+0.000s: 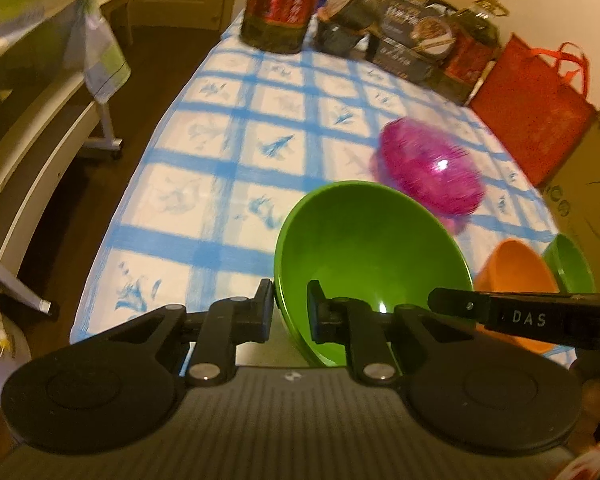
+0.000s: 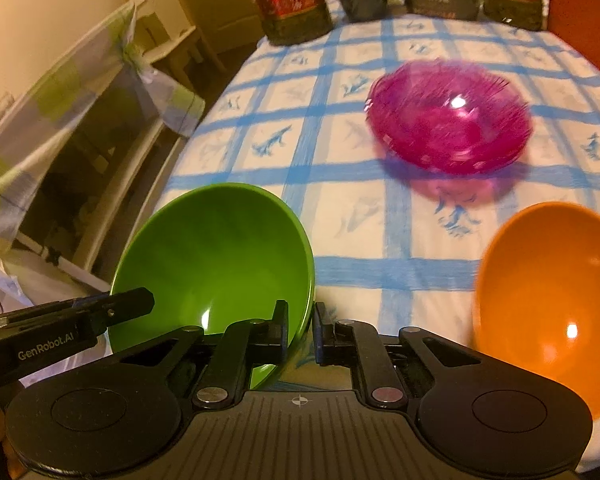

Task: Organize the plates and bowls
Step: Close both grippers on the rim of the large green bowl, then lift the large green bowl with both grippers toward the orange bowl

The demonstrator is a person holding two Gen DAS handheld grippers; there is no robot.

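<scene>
A green bowl (image 1: pixel 372 248) (image 2: pixel 220 256) is tilted over the blue-checked tablecloth (image 1: pixel 220 140). My left gripper (image 1: pixel 290 292) is shut on its left rim. My right gripper (image 2: pixel 302 312) is shut on the opposite rim. One finger (image 1: pixel 460 305) of the right gripper comes in from the right in the left wrist view. One finger (image 2: pixel 128 304) of the left gripper comes in from the left in the right wrist view. Beyond lies a translucent pink bowl (image 1: pixel 432 168) (image 2: pixel 448 124). An orange bowl (image 1: pixel 516 268) (image 2: pixel 548 304) sits to the right, with a second green bowl (image 1: pixel 568 264) behind it.
At the table's far end stand a dark bottle with a red label (image 1: pixel 284 0), jars and boxes (image 1: pixel 412 40). A red bag (image 1: pixel 532 108) and a cardboard box (image 1: pixel 592 200) line the right side. The table's left edge drops to a dark floor beside a draped bench (image 2: pixel 80 120).
</scene>
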